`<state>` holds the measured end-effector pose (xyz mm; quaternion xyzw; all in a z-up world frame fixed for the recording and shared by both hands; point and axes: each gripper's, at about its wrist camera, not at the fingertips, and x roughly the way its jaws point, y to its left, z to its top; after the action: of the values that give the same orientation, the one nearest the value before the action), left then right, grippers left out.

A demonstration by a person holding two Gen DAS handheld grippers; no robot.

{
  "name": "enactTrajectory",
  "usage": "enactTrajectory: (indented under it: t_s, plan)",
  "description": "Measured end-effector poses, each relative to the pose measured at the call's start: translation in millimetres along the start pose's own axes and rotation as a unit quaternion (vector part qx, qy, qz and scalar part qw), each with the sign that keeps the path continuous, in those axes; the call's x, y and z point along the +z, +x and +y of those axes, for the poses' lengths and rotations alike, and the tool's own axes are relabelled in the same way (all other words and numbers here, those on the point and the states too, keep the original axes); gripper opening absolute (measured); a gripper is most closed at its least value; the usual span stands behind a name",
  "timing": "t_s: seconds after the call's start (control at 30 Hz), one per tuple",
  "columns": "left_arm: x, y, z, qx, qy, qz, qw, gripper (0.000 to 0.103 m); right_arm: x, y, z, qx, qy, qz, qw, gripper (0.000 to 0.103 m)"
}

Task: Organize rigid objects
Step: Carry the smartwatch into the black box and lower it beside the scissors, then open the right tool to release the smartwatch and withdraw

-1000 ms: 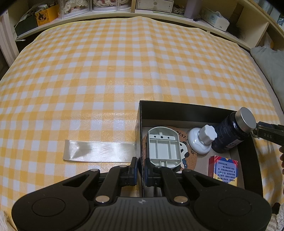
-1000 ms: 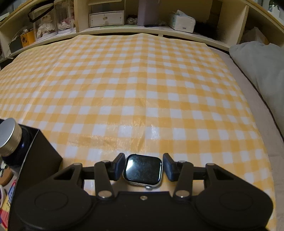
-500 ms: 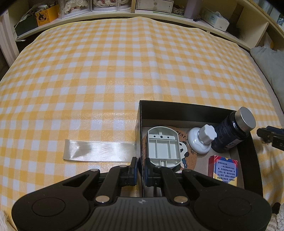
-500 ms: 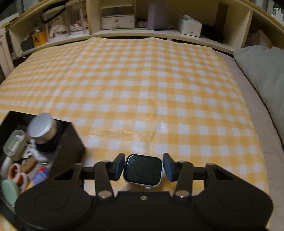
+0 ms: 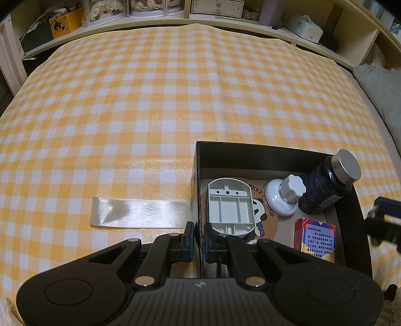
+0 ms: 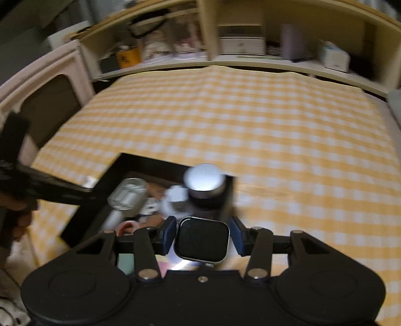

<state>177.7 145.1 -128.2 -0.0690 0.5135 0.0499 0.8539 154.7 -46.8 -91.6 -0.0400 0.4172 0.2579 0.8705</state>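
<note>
A black open box point(image 5: 199, 160) stands on the yellow checked cloth. In it are a white plastic base point(image 5: 229, 205), a cork coaster point(image 5: 265, 225), a white knob point(image 5: 285, 196), a dark bottle with a silver cap point(image 5: 330, 185) and a red and blue packet point(image 5: 315, 235). My left gripper point(image 5: 199, 240) is shut on the box's left wall. My right gripper point(image 6: 202, 238) holds a smartwatch point(image 6: 202, 239) by its sides above the box's near right part point(image 6: 140, 163); the view is blurred. Its fingers point(image 5: 383, 223) show at the right edge of the left wrist view.
A strip of clear tape point(image 5: 140, 213) lies on the cloth left of the box. Shelves point(image 5: 200, 15) with boxes and jars run along the far edge. A grey cushion point(image 5: 381, 85) lies at the right.
My right gripper has swung left with the smartwatch, from over the bare cloth to above the box. The left gripper and the box have not moved.
</note>
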Motion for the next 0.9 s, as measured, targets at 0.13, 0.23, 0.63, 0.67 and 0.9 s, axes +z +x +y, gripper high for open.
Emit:
enactTrajectory:
  t_s: [0.13,0.23,0.63,0.67,0.9]
  plan:
    - [0,0,0,0.0,-0.001,0.0,1.0,0.007,0,10,18,0.019,-0.009,0.006,1.0,0.048]
    - [0,0,0,-0.001,-0.001,0.0,1.0,0.007,2,25,25,0.022,-0.005,0.014,1.0,0.048]
    - [1,0,0,0.0,0.0,0.0,1.0,0.007,4,60,44,0.032,-0.01,0.022,0.999,0.059]
    - [1,0,0,0.0,-0.001,0.0,1.0,0.007,3,61,43,0.032,-0.011,0.027,0.999,0.058]
    - [1,0,-1,0.0,-0.001,0.0,1.0,0.007,-2,62,44,0.03,-0.02,0.046,0.998,0.058]
